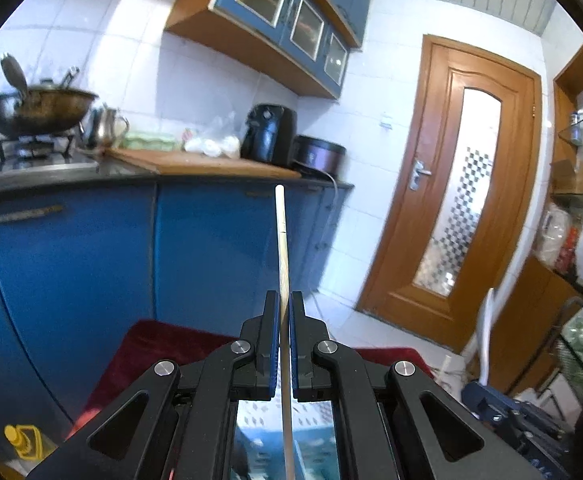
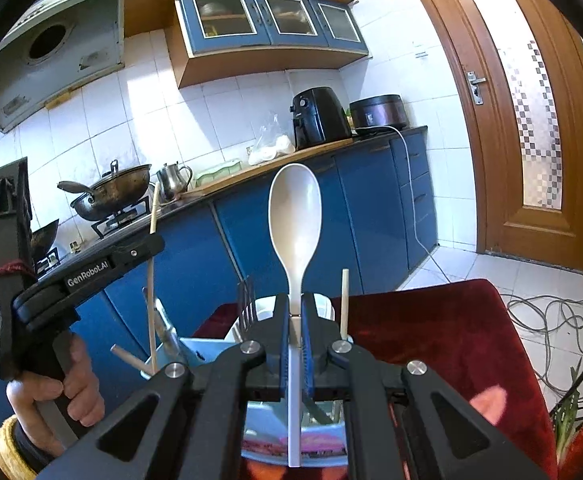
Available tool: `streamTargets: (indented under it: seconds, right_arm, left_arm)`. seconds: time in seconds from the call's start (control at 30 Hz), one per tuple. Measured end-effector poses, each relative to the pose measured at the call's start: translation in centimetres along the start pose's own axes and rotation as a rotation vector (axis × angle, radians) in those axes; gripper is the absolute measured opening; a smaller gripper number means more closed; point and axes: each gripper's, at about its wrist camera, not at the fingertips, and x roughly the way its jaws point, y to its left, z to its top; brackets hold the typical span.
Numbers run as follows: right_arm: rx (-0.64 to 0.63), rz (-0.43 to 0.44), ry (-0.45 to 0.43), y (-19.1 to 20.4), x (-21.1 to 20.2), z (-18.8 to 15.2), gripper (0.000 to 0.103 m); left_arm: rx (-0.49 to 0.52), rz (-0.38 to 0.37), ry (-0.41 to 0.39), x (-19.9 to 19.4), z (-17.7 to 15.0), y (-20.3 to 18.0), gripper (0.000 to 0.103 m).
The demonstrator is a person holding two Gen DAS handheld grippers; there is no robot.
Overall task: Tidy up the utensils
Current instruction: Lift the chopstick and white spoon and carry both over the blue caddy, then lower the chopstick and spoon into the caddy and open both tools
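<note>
In the left wrist view my left gripper [image 1: 285, 301] is shut on a thin wooden chopstick [image 1: 281, 240] that sticks out forward past the pads. My right gripper [image 2: 295, 300] is shut on the handle of a pale plastic spoon [image 2: 295, 208], bowl upward. Just behind it stands a white utensil holder [image 2: 265, 307] with a fork [image 2: 247, 305] and another chopstick [image 2: 344, 304] upright in it. At the left of the right wrist view a hand [image 2: 51, 394] holds the left gripper [image 2: 151, 246] with its chopstick [image 2: 150, 292] upright. A metal utensil [image 2: 167, 334] leans nearby.
A dark red cloth [image 2: 431, 340] covers the table below. Blue cabinets [image 1: 71, 264] carry a counter with a wok [image 2: 111, 192], kettle [image 2: 173, 178], air fryer [image 2: 319, 118] and rice cooker [image 2: 377, 112]. A wooden door [image 2: 531, 120] stands right, with cables [image 2: 551, 320] on the floor.
</note>
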Motion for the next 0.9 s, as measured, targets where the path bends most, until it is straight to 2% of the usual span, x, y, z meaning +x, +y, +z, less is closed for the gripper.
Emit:
streamTargets:
  seconds: [0.3, 0.57, 0.67, 0.9]
  right_arm:
    - [-0.049, 0.007, -0.075, 0.4, 1.5, -0.3, 0.008]
    - [-0.135, -0.045, -0.104, 0.9, 2.9, -1.6, 0.008]
    - [-0.153, -0.068, -0.098, 0.9, 3.4, -2.0, 0.008]
    - [-0.152, -0.060, -0.063, 0.5, 3.6, -2.8, 0.008]
  left_arm:
    - [0.063, 0.061, -0.061, 0.8, -2.0, -0.2, 0.004]
    - [0.150, 0.071, -0.091, 0.4, -3.6, -1.1, 0.004]
    - [0.138, 0.059, -0.071, 0.7, -3.7, -1.1, 0.004]
    - [0.103, 0.051, -0.019, 1.2, -4.9, -0.1, 0.004]
